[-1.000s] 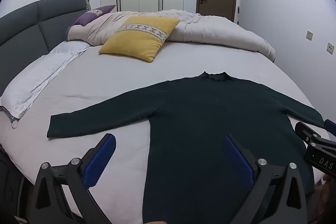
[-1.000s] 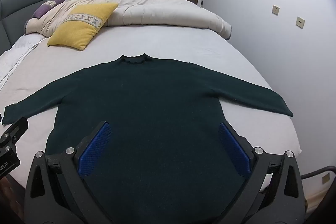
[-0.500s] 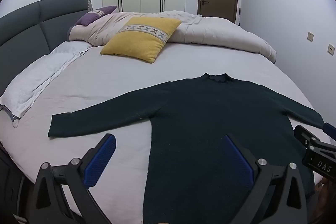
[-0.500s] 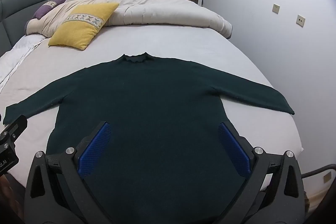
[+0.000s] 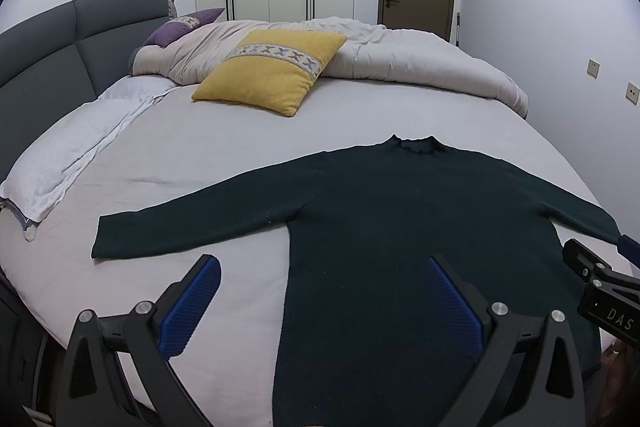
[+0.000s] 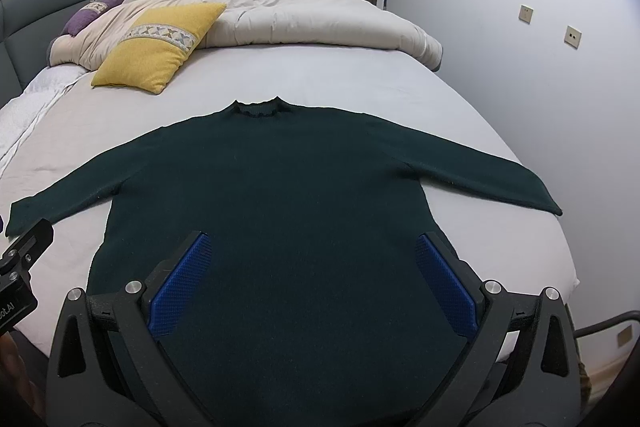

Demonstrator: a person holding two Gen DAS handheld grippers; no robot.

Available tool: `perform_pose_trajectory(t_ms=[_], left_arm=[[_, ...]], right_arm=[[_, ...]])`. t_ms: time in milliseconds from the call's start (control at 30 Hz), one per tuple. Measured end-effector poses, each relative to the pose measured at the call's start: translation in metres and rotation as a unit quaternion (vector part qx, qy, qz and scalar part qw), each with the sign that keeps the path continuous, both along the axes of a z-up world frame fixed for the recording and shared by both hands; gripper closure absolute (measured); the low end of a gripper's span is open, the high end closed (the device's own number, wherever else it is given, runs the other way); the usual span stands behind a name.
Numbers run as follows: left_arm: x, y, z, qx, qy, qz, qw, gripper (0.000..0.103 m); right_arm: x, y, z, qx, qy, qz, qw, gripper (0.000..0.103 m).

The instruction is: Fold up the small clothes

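A dark green long-sleeved sweater lies flat on the bed, collar away from me, both sleeves spread out; it also shows in the right wrist view. My left gripper is open and empty, above the sweater's left side near the hem. My right gripper is open and empty, above the lower middle of the sweater. The right gripper's body shows at the right edge of the left wrist view. The sweater's hem is hidden behind the grippers.
The bed sheet is pale grey. A yellow cushion and a rolled duvet lie at the far side. A white towel lies on the left. Grey headboard on the left, wall close on the right.
Both grippers have risen and tilted slightly, so the sweater sits a little lower in both views. Both grippers stay open. The sweater has not moved.
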State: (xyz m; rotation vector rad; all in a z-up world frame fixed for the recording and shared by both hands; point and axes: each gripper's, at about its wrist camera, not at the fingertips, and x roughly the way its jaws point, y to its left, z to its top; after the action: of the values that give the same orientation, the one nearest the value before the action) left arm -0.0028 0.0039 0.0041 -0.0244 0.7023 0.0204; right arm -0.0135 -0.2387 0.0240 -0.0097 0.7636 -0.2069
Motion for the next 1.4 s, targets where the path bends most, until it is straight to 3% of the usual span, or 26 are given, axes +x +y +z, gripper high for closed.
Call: perform_pose_trajectory(t_ms=[333,1400], left_arm=[[0.000,0.000,-0.003,0.001,0.001,0.000,1.0000,0.000],[0.000,-0.001,-0.008,0.001,0.003,0.001,1.0000,0.000]], right_arm=[[0.000,0.002,-0.013,0.001,0.002,-0.002,1.000,0.000],[0.003,-0.003,-0.013,0.002,0.006,-0.003,1.000,0.000]])
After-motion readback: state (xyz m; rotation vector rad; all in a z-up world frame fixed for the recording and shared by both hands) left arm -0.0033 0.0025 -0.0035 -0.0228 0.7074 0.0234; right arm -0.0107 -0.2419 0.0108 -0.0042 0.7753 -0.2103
